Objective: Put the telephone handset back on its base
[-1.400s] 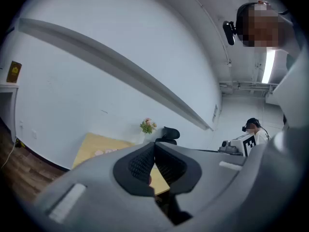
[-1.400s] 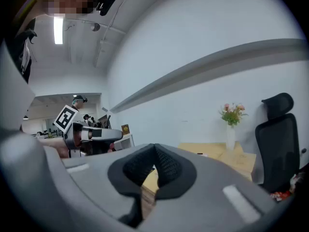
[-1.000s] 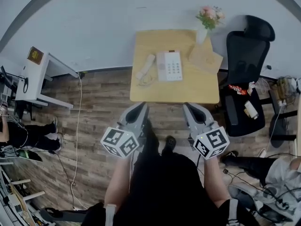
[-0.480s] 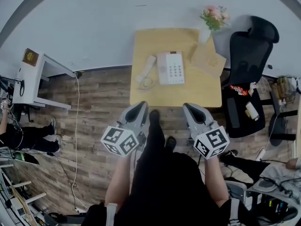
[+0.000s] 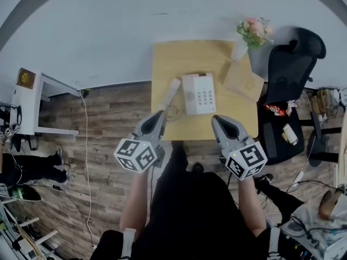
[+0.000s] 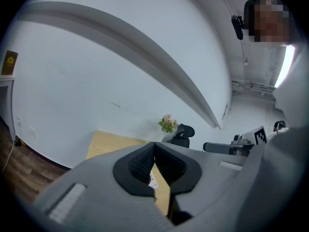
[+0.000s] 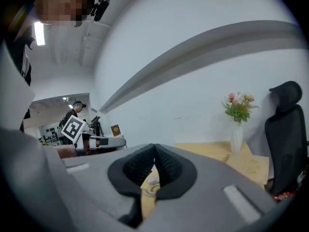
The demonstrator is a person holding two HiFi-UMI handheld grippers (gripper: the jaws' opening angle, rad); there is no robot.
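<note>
The light wooden table [image 5: 162, 58] has been neared; the grey left gripper [image 5: 159, 116] and right gripper [image 5: 218, 121], closed empty, are held at its edge, near the white curved handset [image 5: 172, 90].

White handset off its cradle, beside the phone base

The slim white plastic telephone handset [image 5: 172, 92] lies flat on the light wooden table top [image 5: 168, 58], just to the left of the white rectangular telephone base [image 5: 199, 93]. The handset lies at a slant: its far end leans in toward the base, and its near end angles away toward the table's front left. A pale coiled cord [image 5: 172, 111] bunches in a loose loop at that near end. The base sits flat and roughly square to the table, around the middle of the top. Its keypad of small dark buttons faces up on the right half, and the cradle strip down its left side is empty. Whether handset and base touch cannot be told.
</note>
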